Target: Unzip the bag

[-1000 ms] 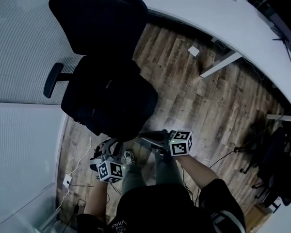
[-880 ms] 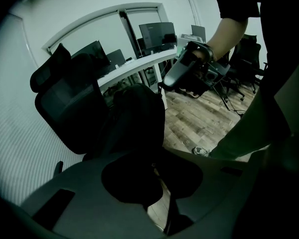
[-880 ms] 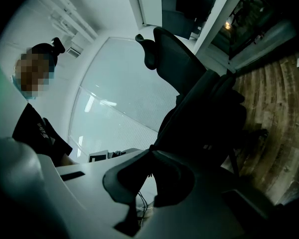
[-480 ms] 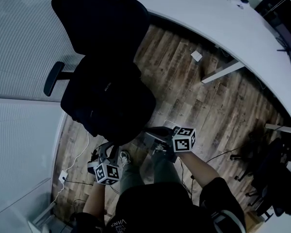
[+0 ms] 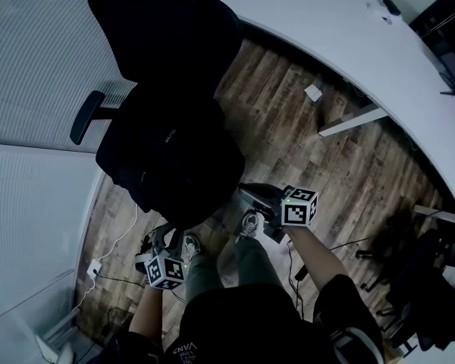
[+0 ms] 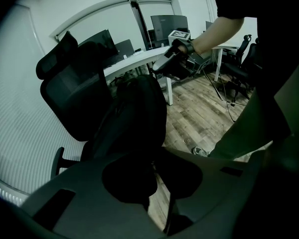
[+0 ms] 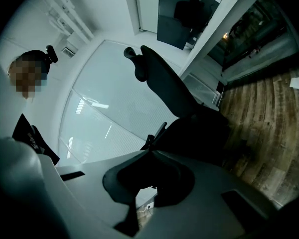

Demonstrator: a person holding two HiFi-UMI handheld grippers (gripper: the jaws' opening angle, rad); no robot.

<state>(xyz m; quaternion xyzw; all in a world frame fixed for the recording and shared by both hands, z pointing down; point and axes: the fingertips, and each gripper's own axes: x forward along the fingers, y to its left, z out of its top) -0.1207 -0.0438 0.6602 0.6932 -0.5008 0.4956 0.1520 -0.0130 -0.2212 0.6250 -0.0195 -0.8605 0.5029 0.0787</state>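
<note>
1. The bag (image 5: 171,154) is a black backpack on the seat of a black office chair (image 5: 159,29). It leans against the chair's backrest and covers most of the seat.
2. Its fabric is so dark in every view that no zip line or pull can be made out. In the left gripper view it reads as a tall, rounded, upright shape.
3. The left gripper (image 5: 164,241) sits at the bag's lower edge, near the front of the seat. Its jaws are drawn together at the tips with nothing seen between them (only a sliver of wooden floor (image 5: 326,158) shows behind them).
4. The right gripper (image 5: 250,197) is just beside the bag's lower right corner and points at it. Its jaws are likewise closed and empty.
5. Whether either gripper touches the fabric cannot be told.
6. Compared with a second ago, the right gripper's marker cube has shifted right and higher in the head view. The left gripper's cube has slipped slightly lower and left. The bag rests on the chair as before.
</note>
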